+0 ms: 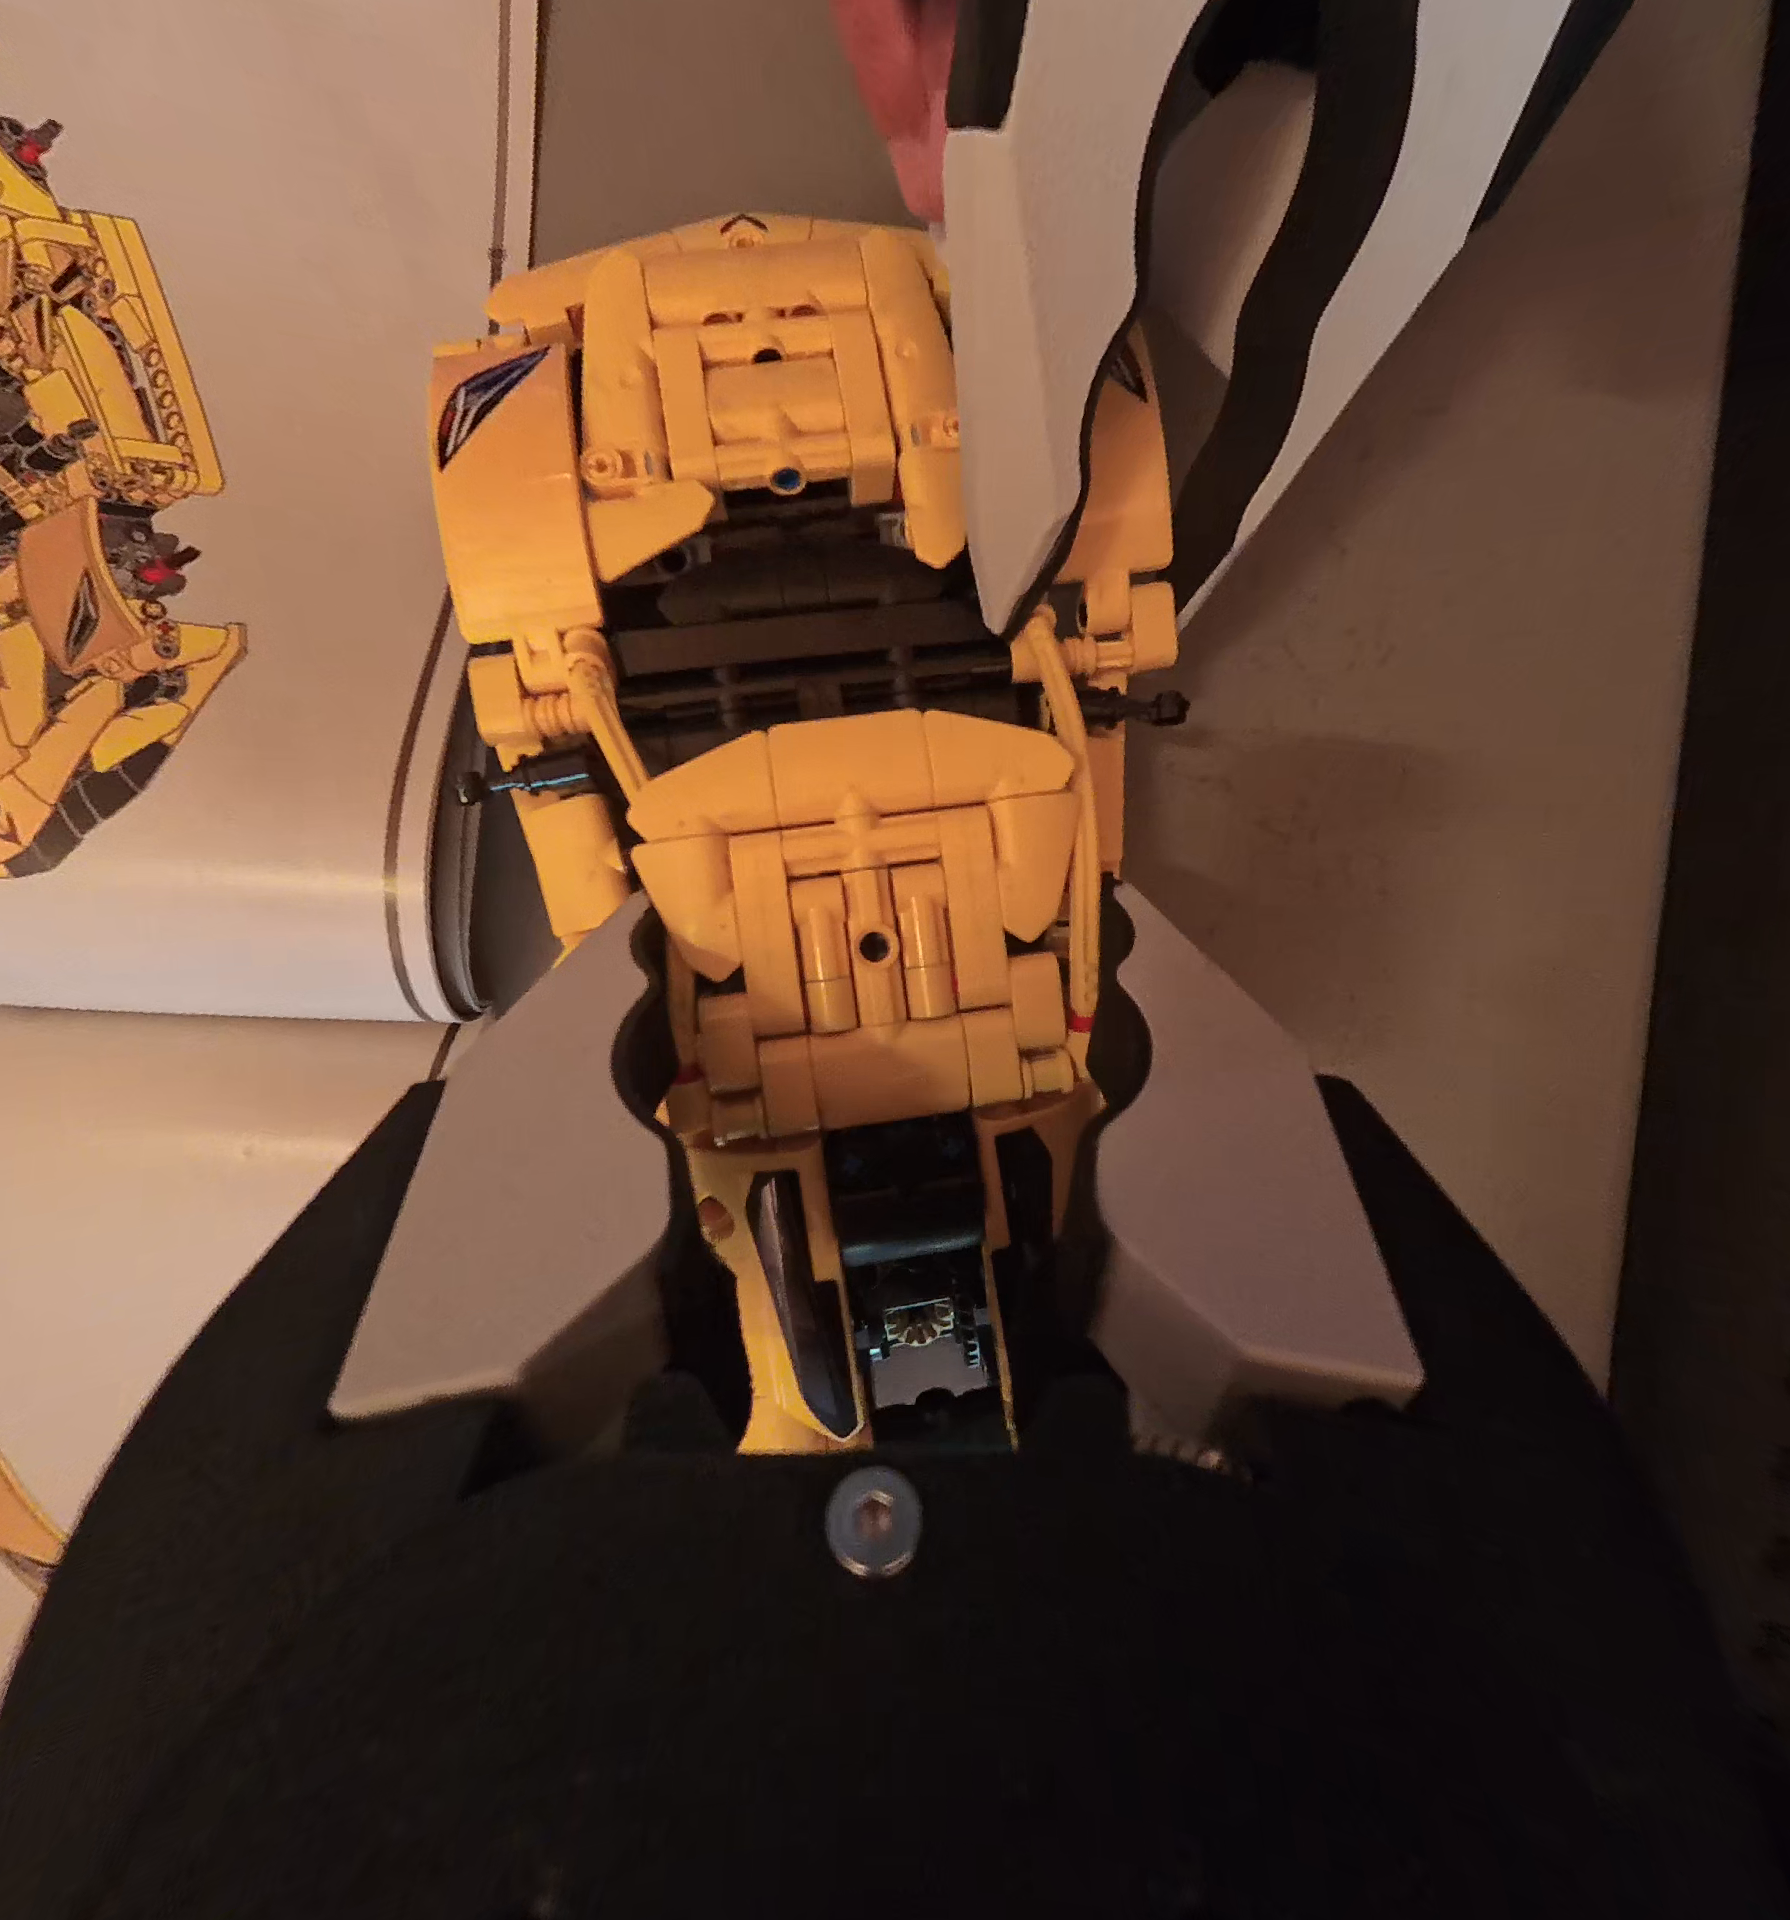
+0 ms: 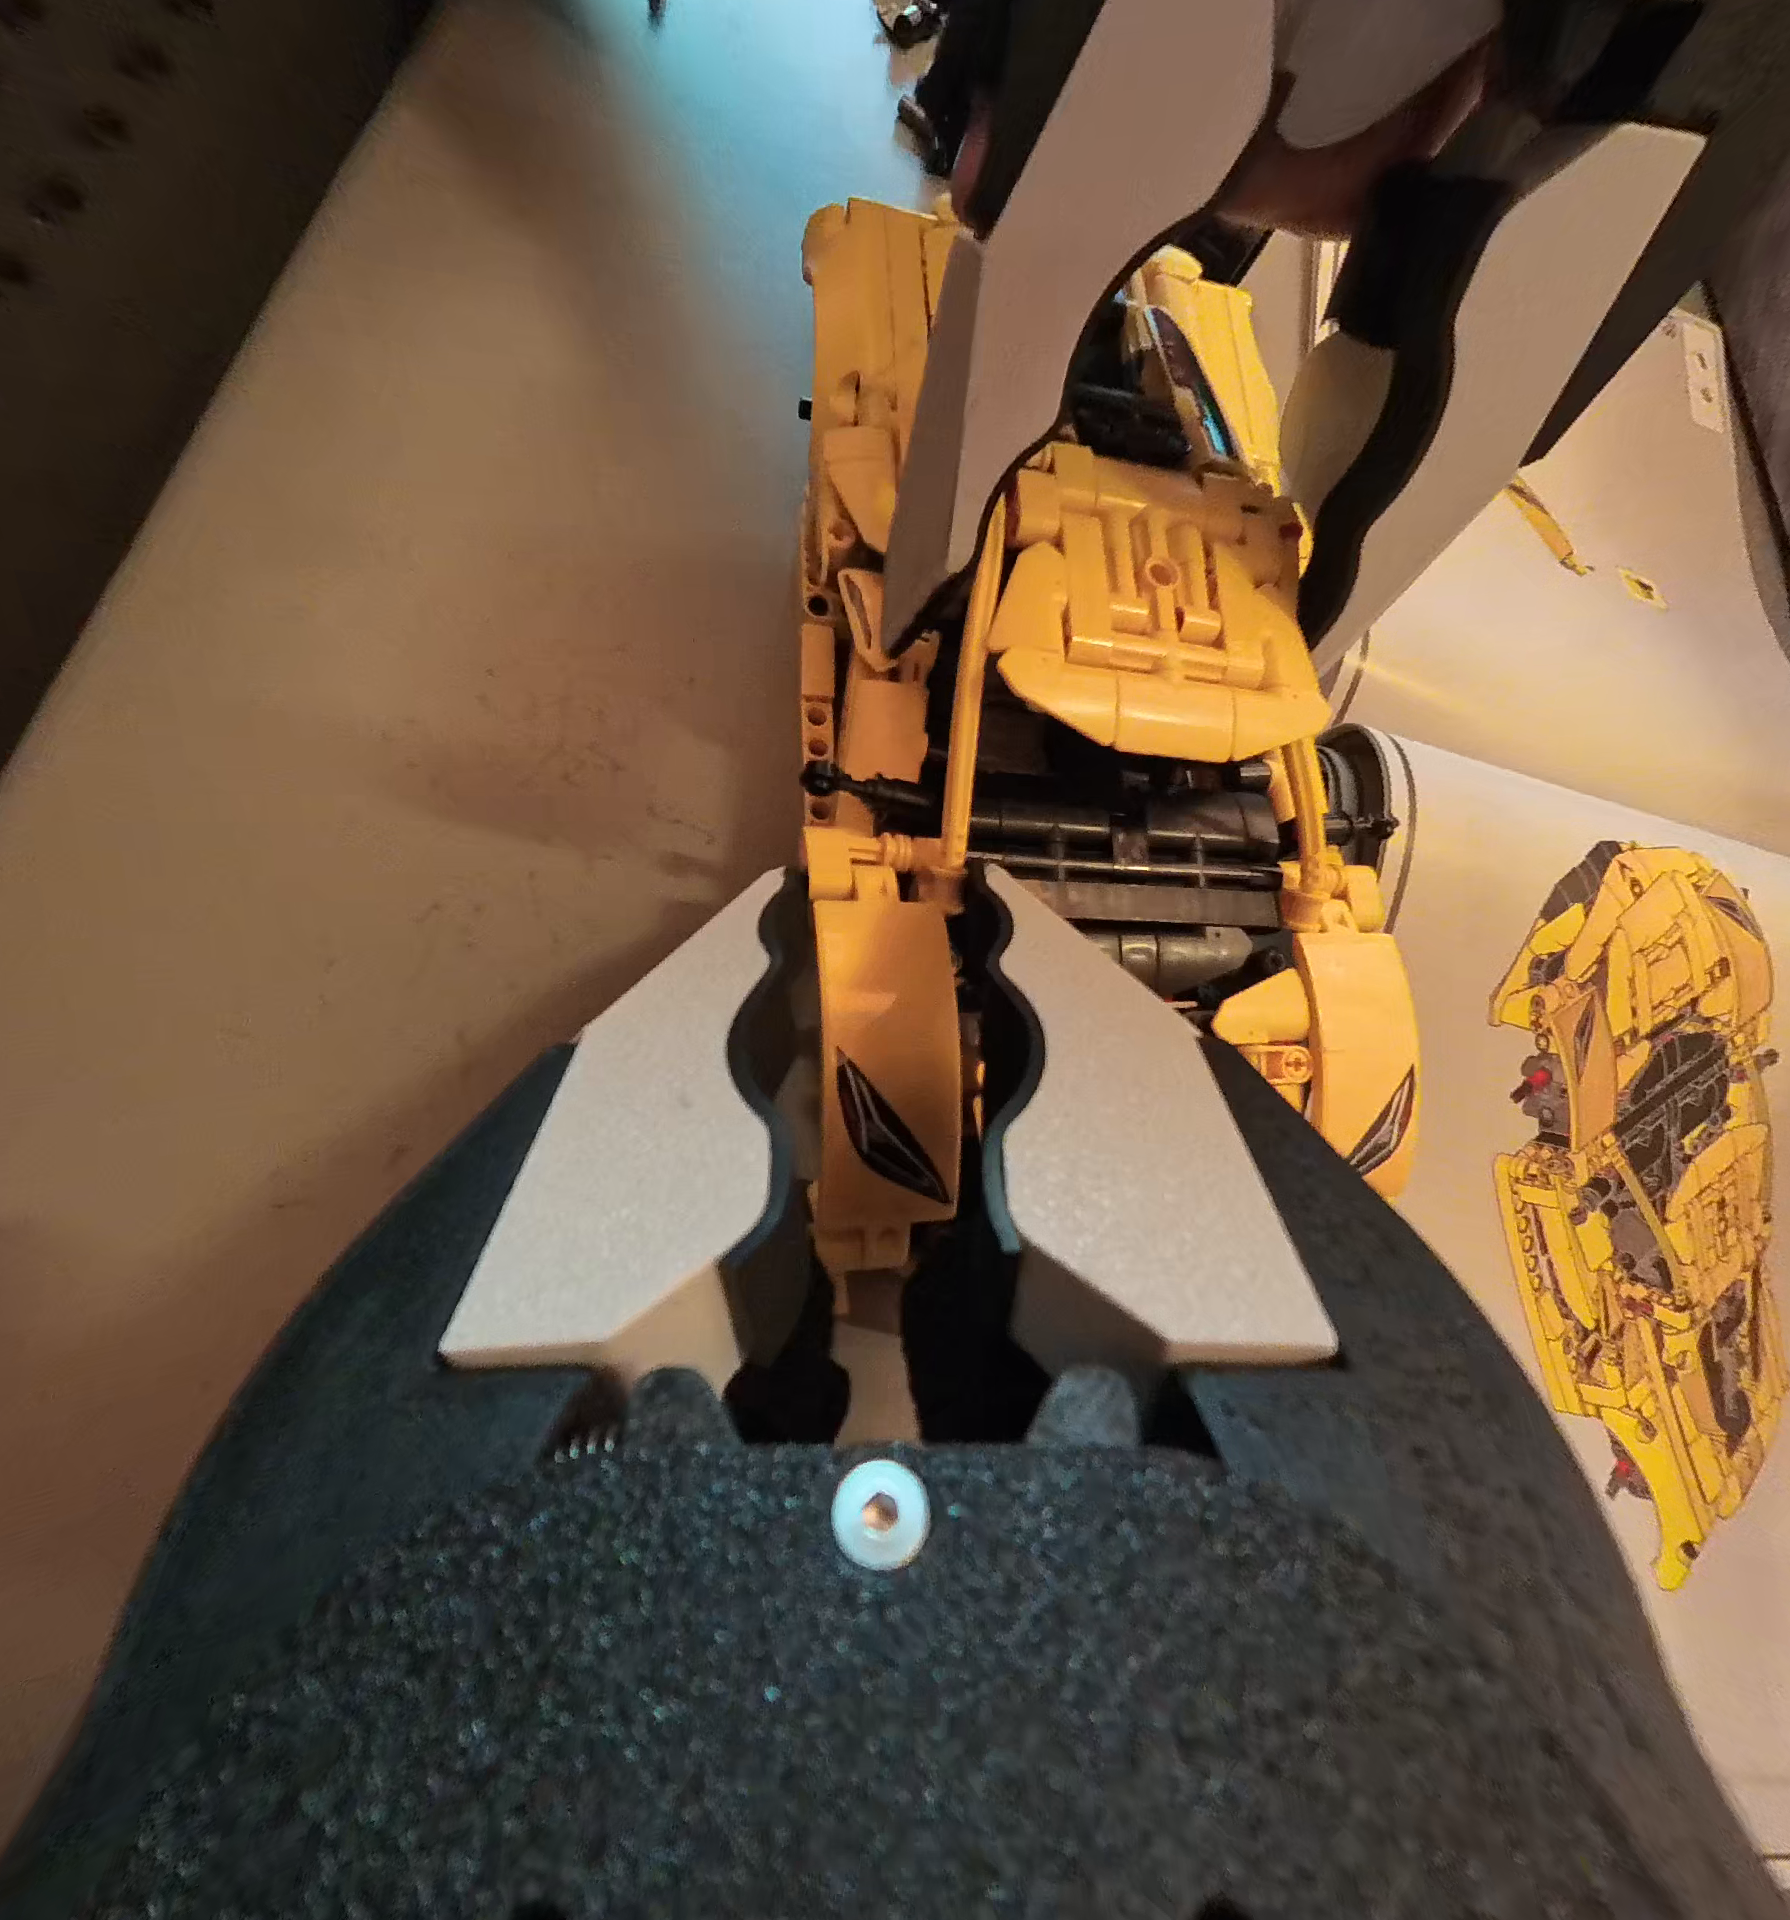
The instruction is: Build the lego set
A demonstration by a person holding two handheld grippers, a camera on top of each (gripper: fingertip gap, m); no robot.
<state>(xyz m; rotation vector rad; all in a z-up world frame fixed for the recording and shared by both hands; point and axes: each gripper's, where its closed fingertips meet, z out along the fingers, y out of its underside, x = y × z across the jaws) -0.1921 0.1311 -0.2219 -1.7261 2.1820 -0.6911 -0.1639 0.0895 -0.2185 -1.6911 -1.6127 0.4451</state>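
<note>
In the left wrist view, the left gripper (image 1: 875, 997) has its grey fingers (image 1: 517, 1174) closed around one end of the yellow brick-built car model (image 1: 766, 582), pads pressed against both of its flanks. The model extends away from the camera, its dark interior beams showing between yellow panels. Farther off, the right gripper (image 1: 1016, 613) reaches in from the upper right, one grey finger tip resting on the model's far right side.

In the right wrist view, the right gripper (image 2: 875, 904) clamps its fingers (image 2: 652, 1132) on a curved yellow wheel-arch panel (image 2: 886, 1060) bearing a dark sticker. Beyond it the left gripper (image 2: 1109, 634) grips the model's opposite end. The model sits above the beige bench (image 2: 351, 727), beside an open instruction booklet (image 2: 1639, 1195) showing a yellow car drawing.
</note>
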